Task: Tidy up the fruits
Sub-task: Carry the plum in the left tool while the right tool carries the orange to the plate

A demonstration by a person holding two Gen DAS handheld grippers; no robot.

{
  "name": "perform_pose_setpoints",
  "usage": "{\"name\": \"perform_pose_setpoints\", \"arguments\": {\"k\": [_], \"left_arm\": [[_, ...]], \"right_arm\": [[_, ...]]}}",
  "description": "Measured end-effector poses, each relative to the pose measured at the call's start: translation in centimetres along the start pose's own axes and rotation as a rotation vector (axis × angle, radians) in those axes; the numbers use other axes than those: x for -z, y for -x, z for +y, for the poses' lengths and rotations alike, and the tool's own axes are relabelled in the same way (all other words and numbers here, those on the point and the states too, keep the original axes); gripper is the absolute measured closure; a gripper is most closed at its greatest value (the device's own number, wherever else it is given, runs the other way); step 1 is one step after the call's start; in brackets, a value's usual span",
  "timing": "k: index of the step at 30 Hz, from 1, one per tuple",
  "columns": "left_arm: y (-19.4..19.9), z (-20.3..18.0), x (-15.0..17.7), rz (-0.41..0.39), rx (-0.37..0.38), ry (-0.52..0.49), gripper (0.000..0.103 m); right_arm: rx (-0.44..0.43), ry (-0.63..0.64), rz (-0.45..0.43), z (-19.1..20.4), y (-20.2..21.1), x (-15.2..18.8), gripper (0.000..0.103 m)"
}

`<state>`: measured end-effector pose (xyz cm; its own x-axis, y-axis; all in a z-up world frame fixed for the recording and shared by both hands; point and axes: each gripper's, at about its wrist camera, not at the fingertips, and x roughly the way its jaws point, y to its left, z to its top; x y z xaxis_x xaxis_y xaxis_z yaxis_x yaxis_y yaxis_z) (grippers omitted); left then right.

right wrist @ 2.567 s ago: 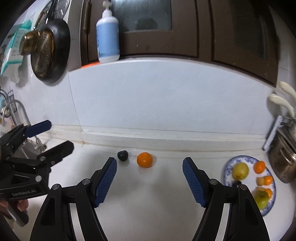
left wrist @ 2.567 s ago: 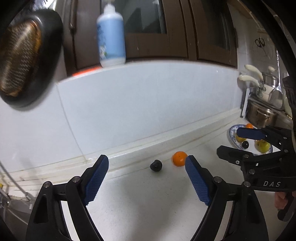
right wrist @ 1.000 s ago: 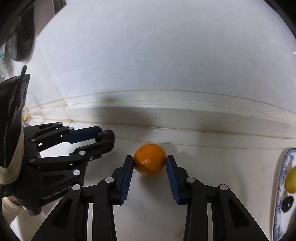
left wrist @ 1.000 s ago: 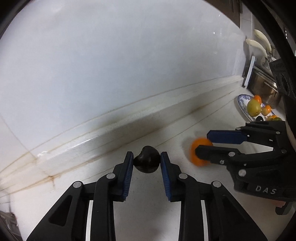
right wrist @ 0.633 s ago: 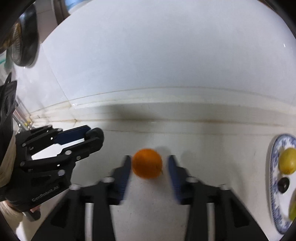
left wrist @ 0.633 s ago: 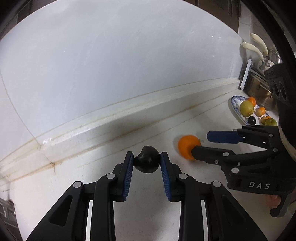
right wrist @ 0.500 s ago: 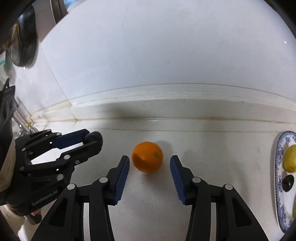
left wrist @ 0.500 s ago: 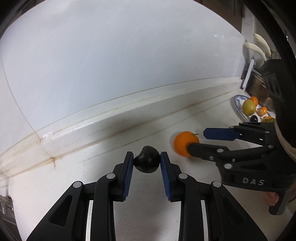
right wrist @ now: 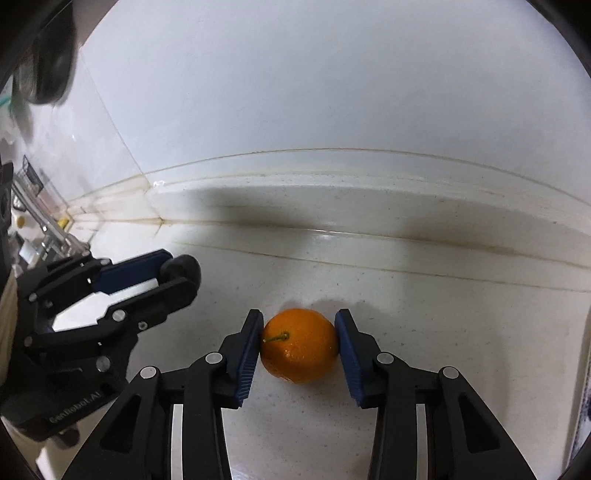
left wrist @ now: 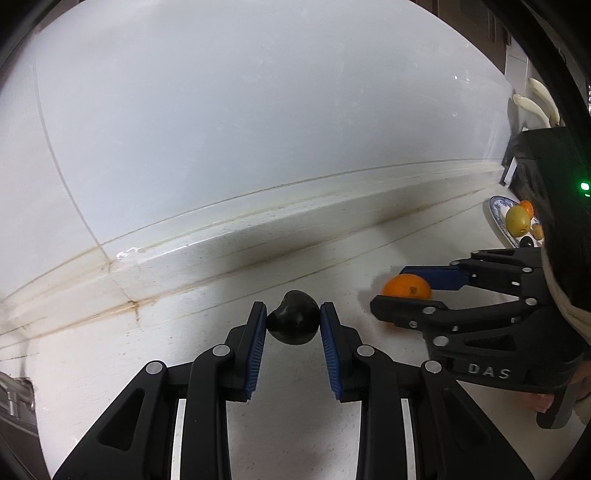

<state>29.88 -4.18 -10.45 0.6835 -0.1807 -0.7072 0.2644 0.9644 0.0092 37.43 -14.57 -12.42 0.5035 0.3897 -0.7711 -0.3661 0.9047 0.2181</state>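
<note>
On the white speckled counter by the wall, the left gripper (left wrist: pixel 293 323) clamps a small dark rounded fruit (left wrist: pixel 294 322) while the right gripper (right wrist: pixel 299 345), jaws just closing, pinches a round orange citrus (right wrist: pixel 299 345), both fruits yet to join those on the blue-patterned plate (left wrist: pixel 499 214).

A white speckled tabletop (right wrist: pixel 461 325) fills the lower half of both views. Along its far edge runs a low raised ledge (left wrist: pixel 258 236), stained brownish at its seams, and above it a plain pale wall panel (left wrist: pixel 258 110) rises to the top of the frame. A vertical joint (left wrist: pixel 62 170) splits the panel at the left of the left wrist view. Soft shadows lie across the ledge. Dark cabinet wood (left wrist: pixel 498 33) shows at the upper right.
</note>
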Motion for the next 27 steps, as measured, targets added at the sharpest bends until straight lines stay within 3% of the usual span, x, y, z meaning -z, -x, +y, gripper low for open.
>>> {"name": "perform_pose_setpoints", "arguments": {"k": [8,27], "left_arm": [[2.4,-1.6,-0.1,-0.038,0.015,-0.021,0.074],[12.7,-8.9,-1.8,-0.215,0.121,-0.129,0.074]], "right_arm": [[0.028,-0.020,-0.073,0.6,4.1,0.9,0.062],[0.159,-0.111,-0.284,0.2,18.6,5.3,0.062]]}}
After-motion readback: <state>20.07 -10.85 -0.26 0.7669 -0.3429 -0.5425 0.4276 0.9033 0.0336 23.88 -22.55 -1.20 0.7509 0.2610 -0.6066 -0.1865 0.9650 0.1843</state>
